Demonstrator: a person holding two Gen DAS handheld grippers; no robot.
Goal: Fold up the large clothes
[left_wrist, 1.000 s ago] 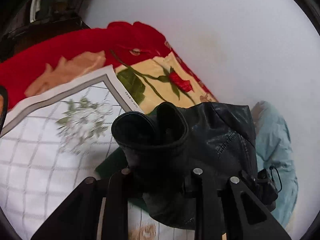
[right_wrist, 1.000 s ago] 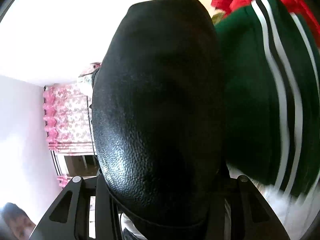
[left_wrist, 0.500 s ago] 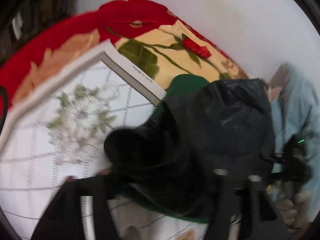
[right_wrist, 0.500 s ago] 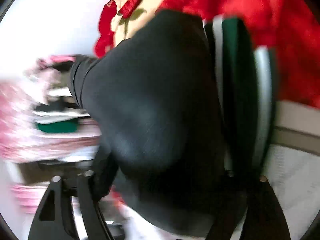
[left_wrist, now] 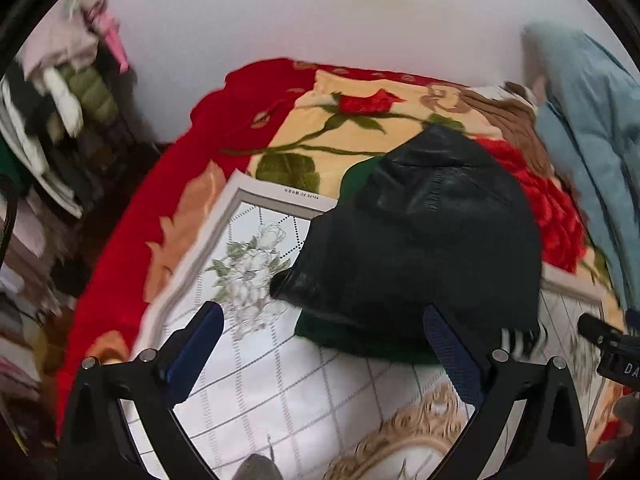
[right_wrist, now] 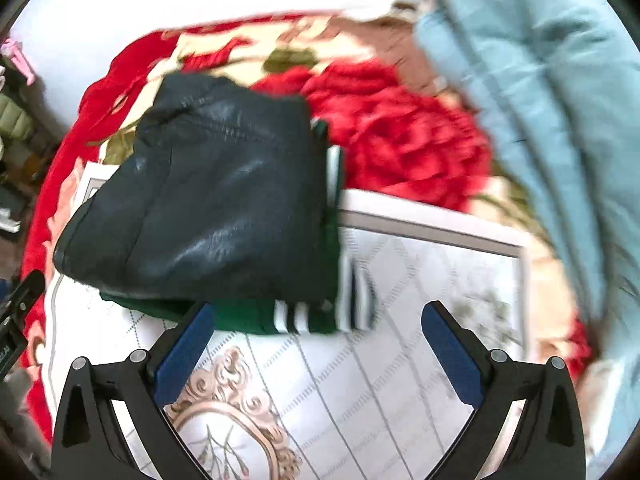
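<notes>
Two grippers hang above the bed, and both sets of jaws are opening with nothing between the blue pads. In the left wrist view the left gripper (left_wrist: 320,356) frames only bare white quilted sheet (left_wrist: 280,396), its gold scroll print sitting at six o'clock. In the right wrist view the right gripper (right_wrist: 318,352) likewise frames the same sheet, released and clear of any cloth.

Just beyond the left gripper's pads, from twelve toward one o'clock, lies the black leather jacket (left_wrist: 420,232), folded into a rounded bundle with one cuff end jutting toward nine o'clock. It rests on top of a green garment with white stripes (left_wrist: 360,340), whose edge shows under the jacket at its near side. In the right wrist view the jacket (right_wrist: 216,200) sits at about eleven o'clock from the pads, and the green garment (right_wrist: 304,312) sticks out beneath it along the near edge and at its right side, where motion blur smears the stripes.

Farther out, a red and cream rose-print blanket (left_wrist: 304,132) underlies the sheet and fills the view from ten to two o'clock. At three o'clock a light blue garment (left_wrist: 592,152) hangs, blurred in both views. At nine o'clock in the left wrist view stands a cluttered rack of clothes (left_wrist: 60,92), also blurred. Part of the other gripper's black body shows at the left wrist view's far right edge.
</notes>
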